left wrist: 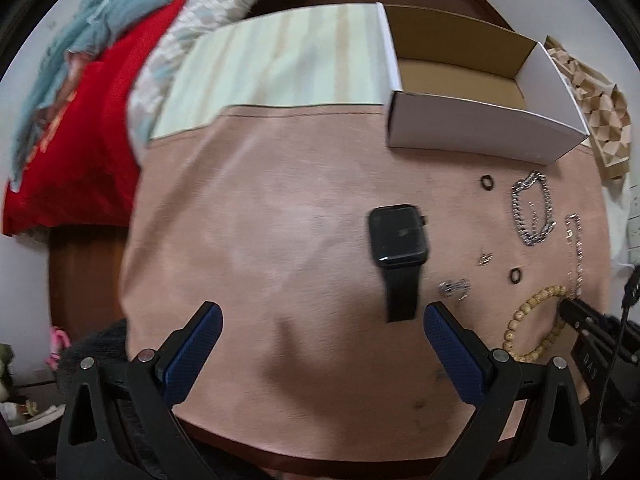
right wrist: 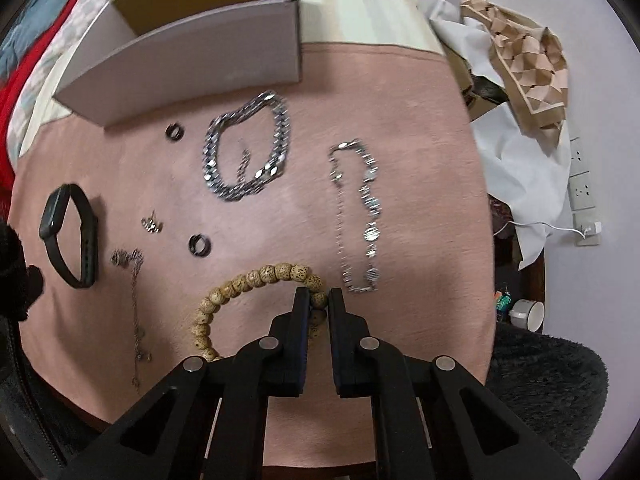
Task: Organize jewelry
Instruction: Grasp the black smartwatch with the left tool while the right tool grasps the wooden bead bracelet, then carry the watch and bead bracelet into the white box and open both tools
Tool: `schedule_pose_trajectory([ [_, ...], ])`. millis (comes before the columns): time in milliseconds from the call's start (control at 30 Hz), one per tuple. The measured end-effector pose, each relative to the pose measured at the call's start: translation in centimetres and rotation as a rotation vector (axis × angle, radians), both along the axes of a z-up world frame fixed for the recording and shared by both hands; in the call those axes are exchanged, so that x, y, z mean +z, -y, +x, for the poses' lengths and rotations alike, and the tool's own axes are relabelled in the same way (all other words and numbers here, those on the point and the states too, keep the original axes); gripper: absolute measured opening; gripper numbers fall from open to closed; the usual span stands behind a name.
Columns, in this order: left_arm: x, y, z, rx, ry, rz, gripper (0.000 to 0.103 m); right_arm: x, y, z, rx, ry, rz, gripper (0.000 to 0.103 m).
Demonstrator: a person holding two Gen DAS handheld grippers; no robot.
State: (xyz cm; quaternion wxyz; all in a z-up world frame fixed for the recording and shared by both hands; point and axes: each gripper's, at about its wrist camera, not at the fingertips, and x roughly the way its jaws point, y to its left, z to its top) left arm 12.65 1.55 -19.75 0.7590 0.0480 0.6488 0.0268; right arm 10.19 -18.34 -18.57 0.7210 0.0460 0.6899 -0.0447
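Open white cardboard box with brown inside (right wrist: 192, 44) at far edge of pink suede-like mat (right wrist: 420, 128), empty as far as visible; likely destination.

Black smartwatch with rubber strap (left wrist: 396, 248) lies ahead of left gripper (left wrist: 322, 344), jaws spread, nothing between.

Tan wooden bead bracelet (right wrist: 256, 280) on mat, near edge; right gripper (right wrist: 319, 300) pinching single bead at loop's right side.

Risk: round bead may squirt from pads; swinging loop may snag silver charm chain (right wrist: 370, 216) just beside.

No readable brands or writing.
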Motion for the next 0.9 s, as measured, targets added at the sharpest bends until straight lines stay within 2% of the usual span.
schedule_pose_trajectory([
  [67,-0.7,0.4,0.5,0.004,-0.013,-0.035,0.096,0.2,-0.1,-0.1,-0.001,-0.002,-0.004,0.009],
  [100,-1.0,0.7,0.8,0.003,-0.019,-0.043,0.086,0.1,0.0,0.1,-0.003,-0.001,-0.004,0.009],
  [167,-1.6,1.2,1.2,-0.005,-0.029,-0.062,0.075,0.1,0.2,0.2,-0.009,0.003,-0.005,0.009],
  [267,-2.2,1.7,1.6,-0.027,-0.029,-0.063,0.067,-0.5,1.0,0.8,-0.013,0.002,-0.006,0.009],
  [300,-2.3,1.8,1.7,-0.033,-0.025,-0.059,0.056,-0.7,1.2,0.9,-0.013,0.000,-0.006,0.009],
  [333,-2.5,1.7,2.0,-0.037,-0.022,-0.056,0.050,-1.0,1.3,1.0,-0.010,-0.003,-0.007,0.009],
  [400,-3.0,1.6,2.3,-0.043,-0.028,-0.066,0.024,-1.3,1.6,1.2,-0.005,-0.006,-0.009,0.010],
  [467,-3.2,1.5,2.3,-0.048,-0.023,-0.064,0.016,-1.4,1.6,1.2,-0.004,-0.006,-0.008,0.010],
  [667,-2.3,1.9,2.1,-0.078,0.032,-0.038,0.016,-0.6,1.9,1.4,-0.010,0.019,0.011,0.009],
  [900,0.9,2.0,1.8,-0.094,0.110,-0.030,0.016,2.9,1.5,1.8,-0.002,0.100,0.055,0.009],
])
